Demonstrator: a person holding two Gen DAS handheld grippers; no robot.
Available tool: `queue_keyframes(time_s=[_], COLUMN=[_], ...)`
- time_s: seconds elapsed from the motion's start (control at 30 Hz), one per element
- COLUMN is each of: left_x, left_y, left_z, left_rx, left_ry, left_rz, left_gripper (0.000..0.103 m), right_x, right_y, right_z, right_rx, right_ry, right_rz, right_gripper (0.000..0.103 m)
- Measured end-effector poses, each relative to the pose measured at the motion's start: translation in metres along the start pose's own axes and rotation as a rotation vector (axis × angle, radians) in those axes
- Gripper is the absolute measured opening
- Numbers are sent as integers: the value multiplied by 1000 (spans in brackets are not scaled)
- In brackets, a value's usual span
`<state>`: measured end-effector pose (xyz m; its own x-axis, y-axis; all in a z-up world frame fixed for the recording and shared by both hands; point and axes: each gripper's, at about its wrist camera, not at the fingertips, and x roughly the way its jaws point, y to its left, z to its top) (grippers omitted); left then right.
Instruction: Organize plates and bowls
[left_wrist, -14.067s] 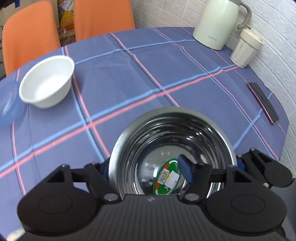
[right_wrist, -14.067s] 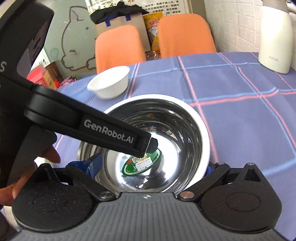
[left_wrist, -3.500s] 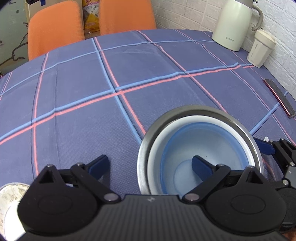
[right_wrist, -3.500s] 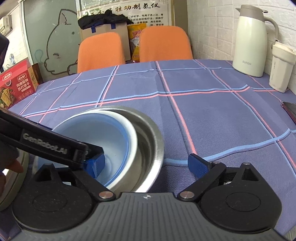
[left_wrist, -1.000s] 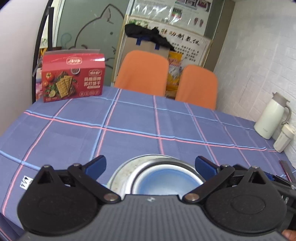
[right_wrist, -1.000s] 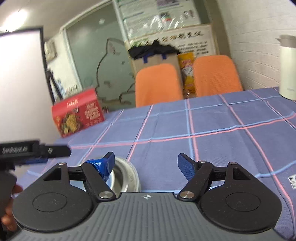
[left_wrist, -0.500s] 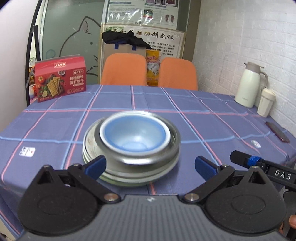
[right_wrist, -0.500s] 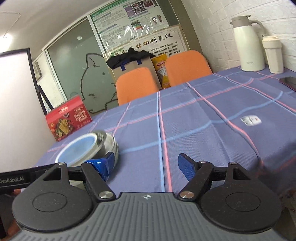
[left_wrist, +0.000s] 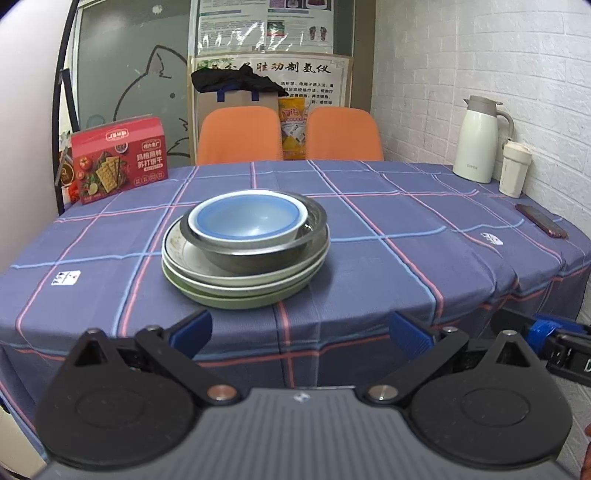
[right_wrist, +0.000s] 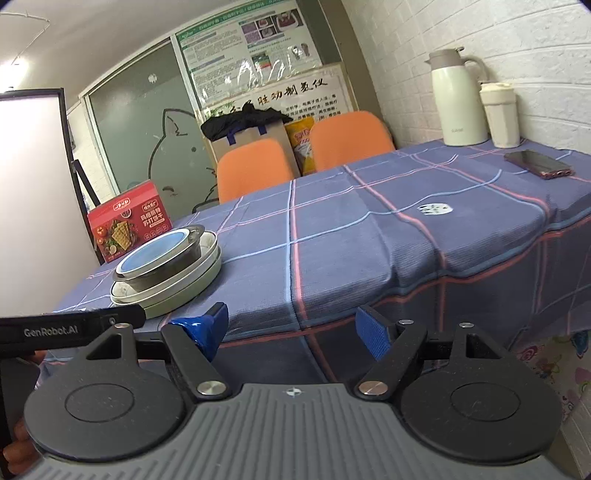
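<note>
One stack stands on the blue checked tablecloth. A blue bowl nests in a white bowl, which sits in a steel bowl on stacked plates, the lowest one green. The same stack shows at the left in the right wrist view. My left gripper is open and empty, held off the table's near edge in front of the stack. My right gripper is open and empty too, below the table edge, to the right of the stack.
A red cracker box stands at the table's back left. A white thermos, a cream cup and a phone lie along the right by the brick wall. Two orange chairs stand behind the table.
Both grippers have pulled back and down from the stack, past the table's near edge. The stack now looks smaller and farther away. Both jaws stay open.
</note>
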<state>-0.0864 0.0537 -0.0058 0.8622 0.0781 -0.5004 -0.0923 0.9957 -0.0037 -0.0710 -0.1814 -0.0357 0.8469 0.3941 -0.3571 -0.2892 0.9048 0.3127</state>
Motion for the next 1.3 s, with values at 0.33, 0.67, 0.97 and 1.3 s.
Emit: queue_keyframes(time_s=[0.33, 0.67, 0.97, 1.3], left_x=[-23, -26, -27, -38], left_y=[-10, -5, -4, -3], left_z=[-16, -21, -22, -21], left_rx=[29, 10, -2, 4], left_ry=[-31, -37, -48, -130], left_rz=[-1, -5, -7, 30], left_gripper=[102, 102, 102, 102], right_x=[-21, -16, -18, -14], right_y=[22, 31, 32, 31], right_z=[-4, -10, -12, -10], right_rx=[-87, -111, -111, -114], right_ry=[-50, -20, -21, -3], right_rz=[45, 70, 75, 83], right_gripper=[63, 63, 64, 64])
